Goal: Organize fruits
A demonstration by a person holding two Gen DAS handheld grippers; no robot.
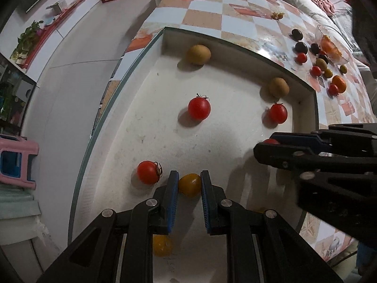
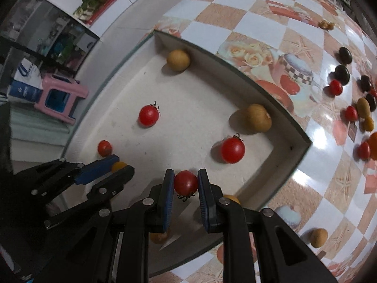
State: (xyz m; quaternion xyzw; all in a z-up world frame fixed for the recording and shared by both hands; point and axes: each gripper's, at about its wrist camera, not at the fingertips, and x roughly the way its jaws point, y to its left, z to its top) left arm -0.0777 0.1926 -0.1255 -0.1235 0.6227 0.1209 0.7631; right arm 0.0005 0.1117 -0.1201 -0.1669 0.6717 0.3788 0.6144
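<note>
Table (image 2: 271, 37), checked cloth; white tray (image 1: 235, 47) at its near corner. Tray holds two brown fruits along the far wall and red tomatoes mid-floor. Left gripper (image 1: 189, 179) clamped on a yellow tomato (image 1: 189, 185), over the tray's near edge. Right gripper (image 2: 185, 178) clamped on a red tomato (image 2: 185, 182), near the tray's right wall. Judgement: lower each until fruit meets floor, part jaws gently, avoid neighbours; loose fruits (image 2: 353, 99) remain toward the table's right edge.
</note>
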